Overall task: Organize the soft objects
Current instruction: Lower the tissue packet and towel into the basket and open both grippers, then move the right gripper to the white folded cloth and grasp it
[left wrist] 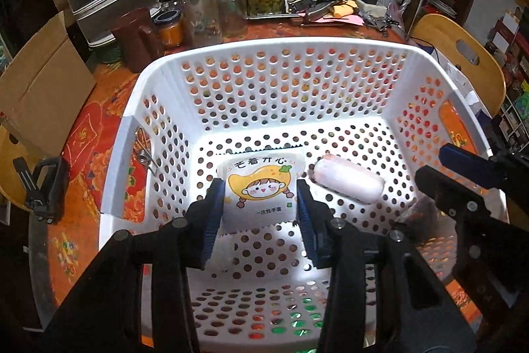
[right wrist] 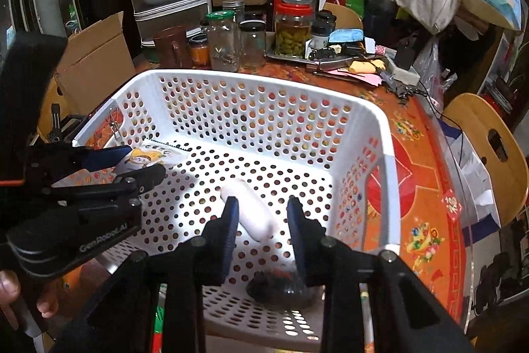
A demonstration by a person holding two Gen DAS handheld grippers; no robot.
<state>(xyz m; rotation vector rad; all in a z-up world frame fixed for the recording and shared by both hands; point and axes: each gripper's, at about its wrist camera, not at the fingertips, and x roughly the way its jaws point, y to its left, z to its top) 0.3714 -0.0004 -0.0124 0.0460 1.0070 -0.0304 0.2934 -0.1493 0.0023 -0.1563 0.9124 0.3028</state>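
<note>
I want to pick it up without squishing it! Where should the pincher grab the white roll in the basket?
Probably around the middle of the white roll, from above, fingers across its narrow width. It lies flat on the basket floor, and the right gripper is open over it.

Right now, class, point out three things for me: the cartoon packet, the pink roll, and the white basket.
cartoon packet (left wrist: 261,187): left wrist view, on its printed face.
pink roll (left wrist: 347,182): left wrist view, middle of its side.
white basket (right wrist: 251,78): right wrist view, on its far rim.
</note>
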